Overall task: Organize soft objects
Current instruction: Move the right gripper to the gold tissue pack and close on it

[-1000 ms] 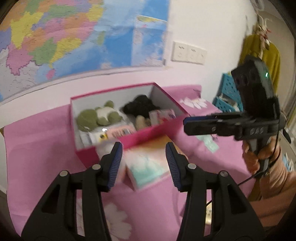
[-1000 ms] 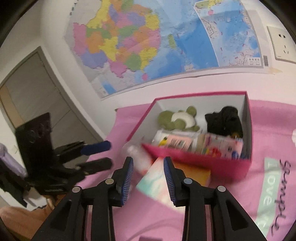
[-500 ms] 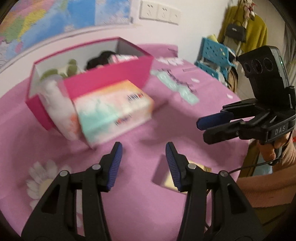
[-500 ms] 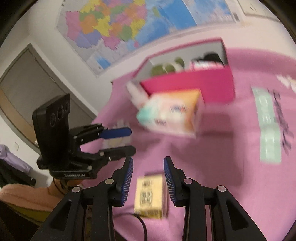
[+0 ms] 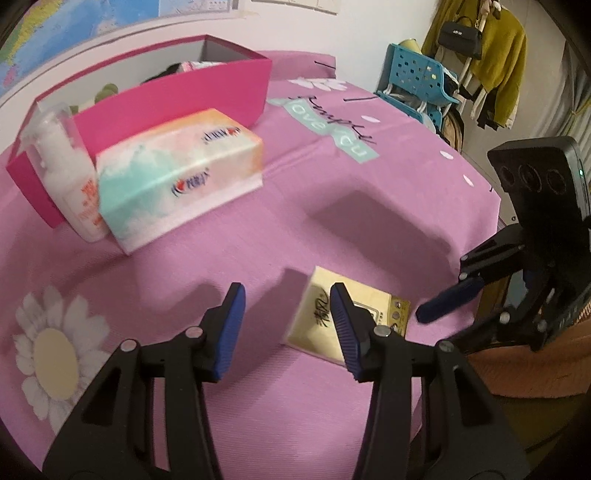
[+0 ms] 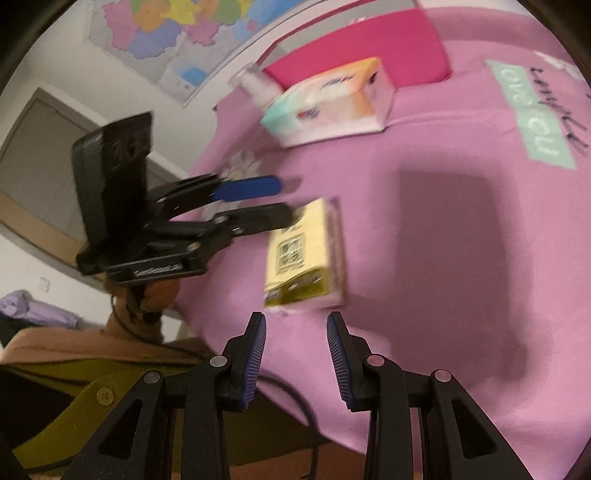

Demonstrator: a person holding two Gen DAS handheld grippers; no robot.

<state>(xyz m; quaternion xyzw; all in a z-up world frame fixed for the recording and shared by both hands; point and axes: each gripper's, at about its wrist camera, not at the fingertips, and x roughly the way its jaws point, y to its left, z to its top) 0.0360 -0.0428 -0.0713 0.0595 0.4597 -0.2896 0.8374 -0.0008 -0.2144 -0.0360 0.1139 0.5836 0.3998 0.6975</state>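
A small yellow tissue pack (image 5: 373, 306) lies on the pink tablecloth (image 5: 332, 229) near the front edge; it also shows in the right wrist view (image 6: 301, 254). My left gripper (image 5: 286, 328) is open and empty, its right finger over the pack's left part. My right gripper (image 6: 295, 354) is open and empty, just short of the pack; it shows at the right of the left wrist view (image 5: 454, 295). A large pastel tissue pack (image 5: 177, 170) and a white bottle (image 5: 70, 173) lean against the pink box (image 5: 177, 92).
The pink box holds soft toys, mostly hidden by its wall. A blue plastic rack (image 5: 417, 85) and hanging clothes (image 5: 487, 55) stand beyond the table's right side. A map (image 6: 192, 33) hangs on the wall behind. The table edge is close to the small pack.
Both grippers have dropped and pulled back from the pink box toward the small yellow pack at the front of the table. Both stay open.
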